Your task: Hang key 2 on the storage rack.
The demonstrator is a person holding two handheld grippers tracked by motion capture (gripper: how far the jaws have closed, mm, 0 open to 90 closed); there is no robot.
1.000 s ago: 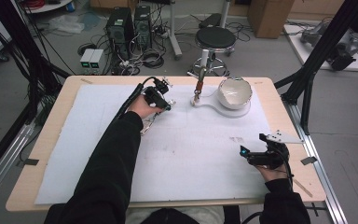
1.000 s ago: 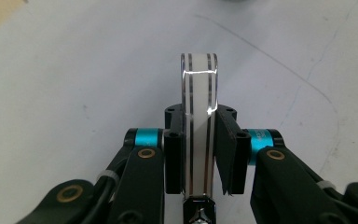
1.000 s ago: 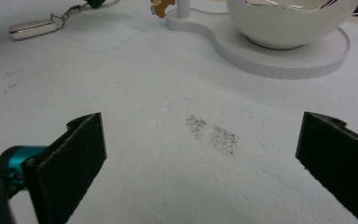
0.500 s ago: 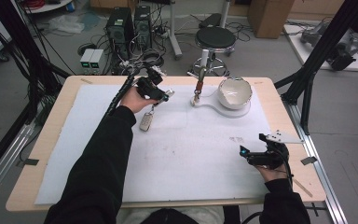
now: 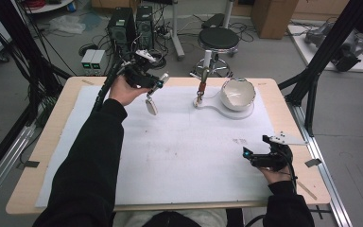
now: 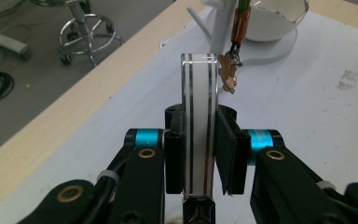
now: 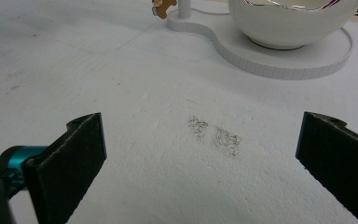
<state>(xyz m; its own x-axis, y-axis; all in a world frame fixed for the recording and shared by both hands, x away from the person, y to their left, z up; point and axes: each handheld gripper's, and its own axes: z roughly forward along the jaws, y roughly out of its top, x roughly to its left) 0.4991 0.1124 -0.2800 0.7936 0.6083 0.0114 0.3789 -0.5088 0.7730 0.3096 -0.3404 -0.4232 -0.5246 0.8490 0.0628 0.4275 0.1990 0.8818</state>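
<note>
Lifted since a second ago, my left gripper (image 5: 157, 85) now holds the flat clear tag (image 6: 199, 126) clamped above the tabletop's far-left part, seemingly bound for the hook stand (image 5: 202, 87); my right gripper (image 7: 200, 163) rests with its jaws apart.

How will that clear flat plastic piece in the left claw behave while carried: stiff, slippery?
Probably stiff: the clear flat plastic piece stands straight up from the left claw with no sag. Possibly slippery: its faces look glossy, and the black pads clamp only its lower part. Likely light, since it hangs clear of the white table cover from that grip.
</note>
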